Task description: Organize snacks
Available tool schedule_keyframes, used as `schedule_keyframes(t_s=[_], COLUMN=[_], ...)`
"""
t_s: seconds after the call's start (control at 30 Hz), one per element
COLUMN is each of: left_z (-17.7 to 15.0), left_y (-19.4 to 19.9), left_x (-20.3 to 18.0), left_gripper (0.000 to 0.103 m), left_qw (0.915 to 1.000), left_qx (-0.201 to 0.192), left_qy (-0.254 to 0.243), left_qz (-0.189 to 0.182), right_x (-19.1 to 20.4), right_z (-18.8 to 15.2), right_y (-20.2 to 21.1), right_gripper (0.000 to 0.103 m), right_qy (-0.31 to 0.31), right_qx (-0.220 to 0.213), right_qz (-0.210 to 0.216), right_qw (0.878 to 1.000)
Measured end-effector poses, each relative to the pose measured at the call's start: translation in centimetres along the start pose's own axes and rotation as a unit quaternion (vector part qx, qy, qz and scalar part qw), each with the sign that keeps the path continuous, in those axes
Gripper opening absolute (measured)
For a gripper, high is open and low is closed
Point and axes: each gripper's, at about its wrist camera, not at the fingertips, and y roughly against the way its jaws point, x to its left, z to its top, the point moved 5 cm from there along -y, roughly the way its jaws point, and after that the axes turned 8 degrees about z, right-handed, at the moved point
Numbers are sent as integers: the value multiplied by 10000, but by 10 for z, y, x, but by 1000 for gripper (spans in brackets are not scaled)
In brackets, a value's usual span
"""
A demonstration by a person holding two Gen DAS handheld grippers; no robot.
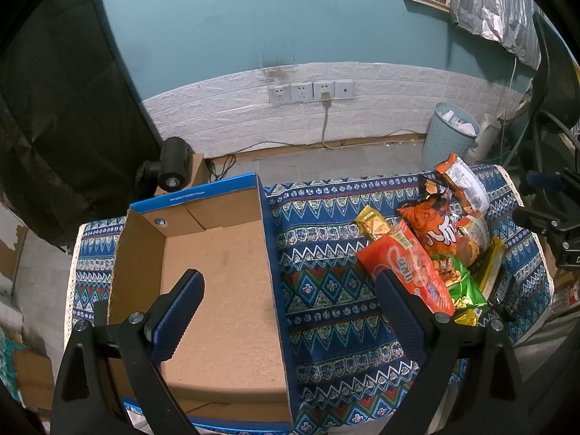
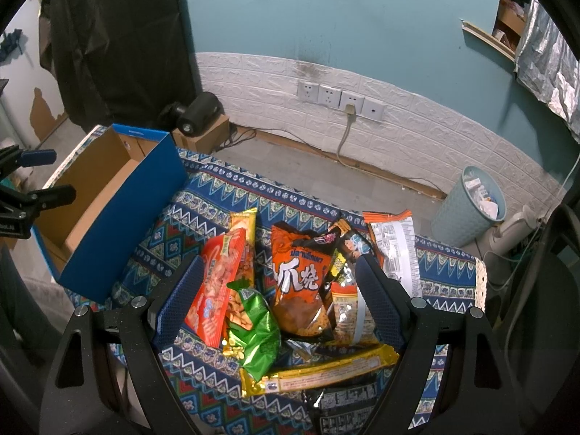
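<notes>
An open blue cardboard box [image 1: 217, 253] with nothing inside it stands on the left of the patterned tablecloth [image 1: 326, 290]; it also shows in the right wrist view [image 2: 119, 217]. A pile of snack bags lies on the right: a red-orange bag [image 1: 406, 264] [image 2: 217, 282], a green bag [image 2: 253, 330], an orange bag with black characters [image 2: 301, 279], a yellow bag [image 2: 326, 373] and a white-backed bag [image 2: 395, 250]. My left gripper [image 1: 286, 290] is open and empty, above the box's right wall. My right gripper [image 2: 277, 286] is open and empty, just above the pile.
A pale blue waste bin [image 1: 449, 137] stands on the floor behind the table. A black camera on a cardboard box [image 1: 174, 170] sits beyond the box's far left corner. The wall with sockets [image 1: 311, 92] lies behind. A black chair [image 1: 554, 108] is at the right.
</notes>
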Motion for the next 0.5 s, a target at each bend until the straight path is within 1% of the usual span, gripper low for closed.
schedule_keyframes(t_s=[0.5], left_z=[-1], left_y=[-1], left_x=[-5], left_gripper=[96], left_qw=[10000], left_qx=[36], left_qy=[-55], left_qz=[8], right_x=[-1], right_z=[-7], right_y=[0], right_gripper=[84], right_qy=[-10], right_qx=[15], right_qz=[3], right_qw=[10000])
